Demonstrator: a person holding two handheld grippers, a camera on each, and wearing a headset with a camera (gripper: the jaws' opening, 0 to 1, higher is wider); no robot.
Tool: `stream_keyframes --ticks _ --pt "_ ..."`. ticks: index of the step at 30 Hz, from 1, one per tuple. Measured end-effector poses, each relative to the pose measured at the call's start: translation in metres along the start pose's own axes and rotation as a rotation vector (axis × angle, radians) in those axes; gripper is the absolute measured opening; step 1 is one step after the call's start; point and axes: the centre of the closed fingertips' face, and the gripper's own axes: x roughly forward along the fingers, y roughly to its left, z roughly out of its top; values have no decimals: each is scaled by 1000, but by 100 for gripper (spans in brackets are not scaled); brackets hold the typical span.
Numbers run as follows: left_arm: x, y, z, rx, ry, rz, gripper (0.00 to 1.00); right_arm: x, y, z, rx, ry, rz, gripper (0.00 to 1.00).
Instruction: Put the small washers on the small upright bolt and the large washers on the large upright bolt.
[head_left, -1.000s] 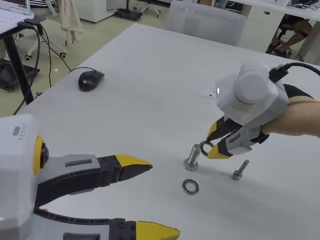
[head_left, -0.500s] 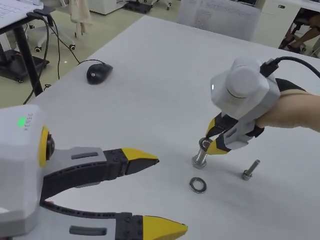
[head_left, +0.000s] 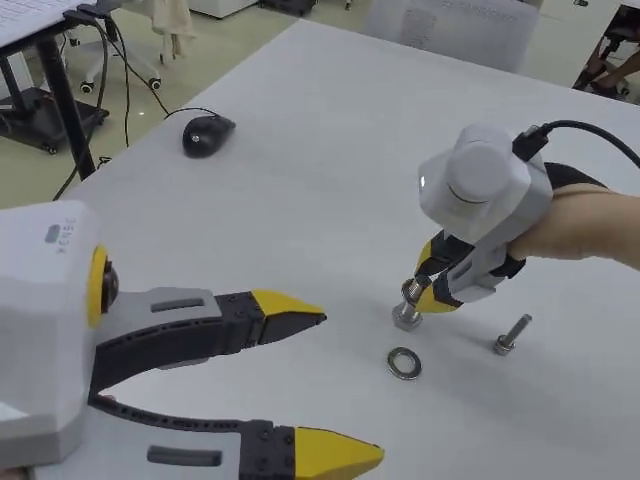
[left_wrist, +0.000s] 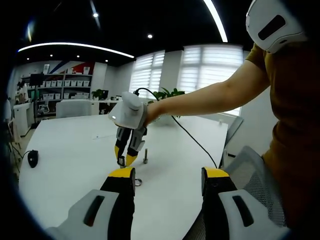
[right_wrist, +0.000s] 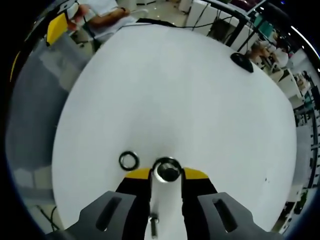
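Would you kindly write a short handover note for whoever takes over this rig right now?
Left gripper: open, holding nothing, above the table.
Right gripper: shut on a large washer at the top of the large bolt.
Small bolt: upright, bare. Loose washer: flat on the table near the large bolt.
Done: no washer seated yet, as far as I can see.
Left: drop this one, then place the loose washer.
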Motion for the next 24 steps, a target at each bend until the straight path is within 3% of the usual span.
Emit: stream_keyframes --ticks 12,24 --pt "1 3 -1 -8 3 7 52 21 1 -12 1 29 17 23" --pt "-1 4 -2 -11 10 10 52 26 5 -14 -29 28 34 25"
